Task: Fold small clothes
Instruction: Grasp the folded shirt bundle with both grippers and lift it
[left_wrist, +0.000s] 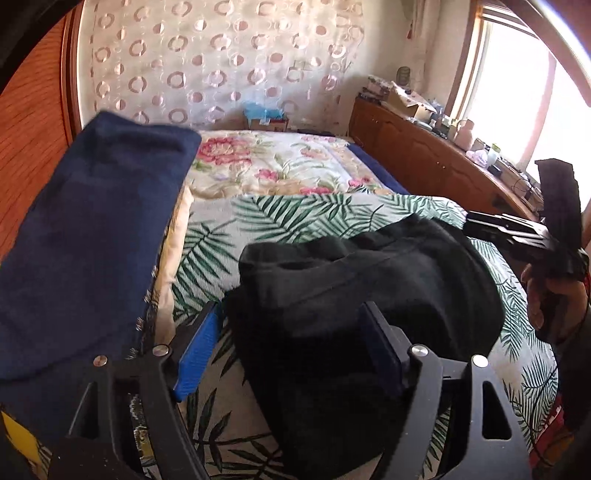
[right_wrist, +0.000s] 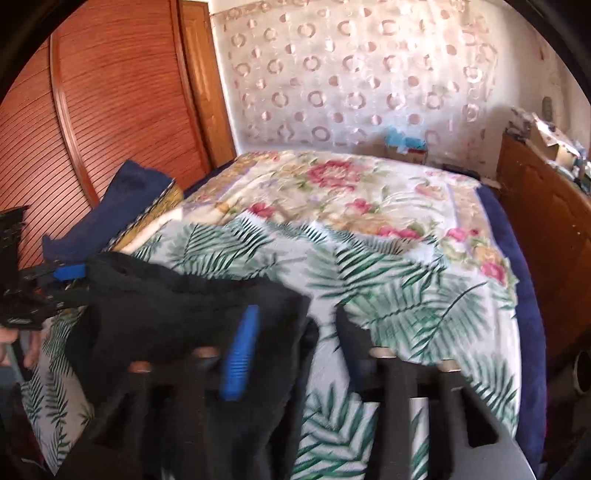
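Black fabric, a small dark garment (left_wrist: 369, 295), lies bunched on the palm-leaf sheet (left_wrist: 258, 221) at the near end of the bed, and your two grippers sit at its opposite sides. Your left gripper (left_wrist: 291, 354) is spread wide, with the garment's near-left part lying between its blue pads (left_wrist: 195, 358); nothing is pinched there yet. Your right gripper (right_wrist: 291, 350) also looks spread apart, its left finger over the garment's right edge and its other finger over bare sheet, though motion blur leaves the exact contact unclear. Before you close, pick a true edge or corner on each side, not a lump of gathered cloth, so only one layer comes up. Close both claws firmly, then lift and draw them apart to flatten the piece over the leaf print. Keep away from the folded navy cloth (left_wrist: 92, 240) at the left so you do not drag it along.
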